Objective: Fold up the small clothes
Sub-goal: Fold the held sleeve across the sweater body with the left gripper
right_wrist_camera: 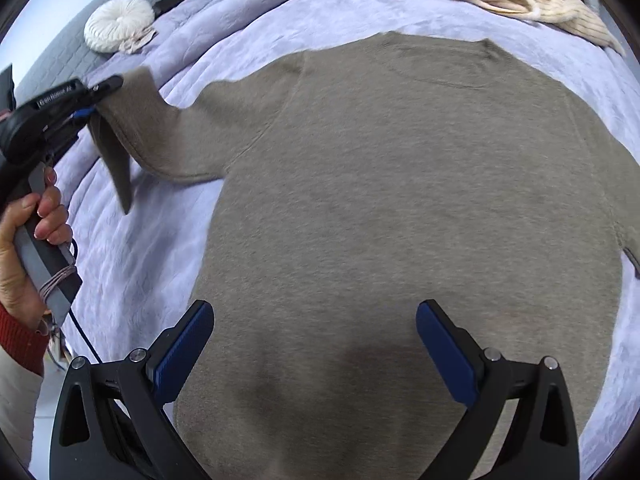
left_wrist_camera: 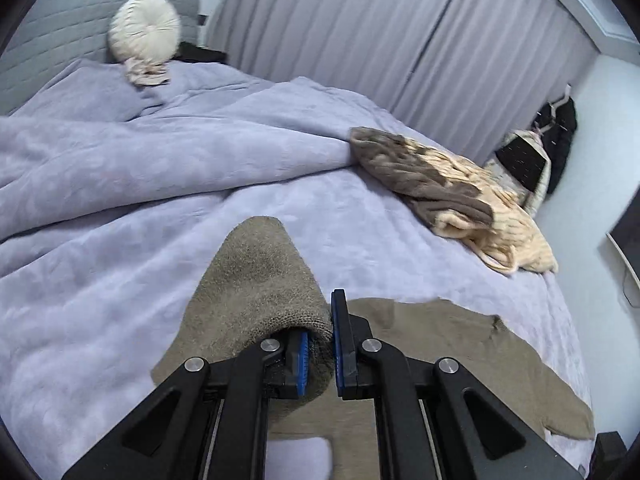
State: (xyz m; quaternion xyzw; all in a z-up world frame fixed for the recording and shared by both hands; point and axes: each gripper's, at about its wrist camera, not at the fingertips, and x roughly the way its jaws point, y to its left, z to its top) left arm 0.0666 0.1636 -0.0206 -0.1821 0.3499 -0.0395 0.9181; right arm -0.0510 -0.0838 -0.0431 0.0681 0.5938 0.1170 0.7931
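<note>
Soft purple bedding [left_wrist_camera: 160, 208] covers the bed, with grey curtains [left_wrist_camera: 360, 40] behind. Through the left camera, we see our left gripper [left_wrist_camera: 320, 344] pinching the end of the fuzzy grey-brown sweater's sleeve [left_wrist_camera: 260, 280], jaws squeezed tight on it. A heap of brown and cream clothes [left_wrist_camera: 452, 196] waits near the bed's far edge.

Through the right camera, the grey-brown sweater [right_wrist_camera: 400, 200] lies flat on the bedding, chest up. The left gripper [right_wrist_camera: 94, 100] lifts the sleeve [right_wrist_camera: 160, 136] off to one side. Our right gripper [right_wrist_camera: 316, 344] hangs over the bottom hem, jaws wide with nothing in them.

We think the sleeve should go across the chest next. Let's carry it low and lay it straight, so no bumps form.
</note>
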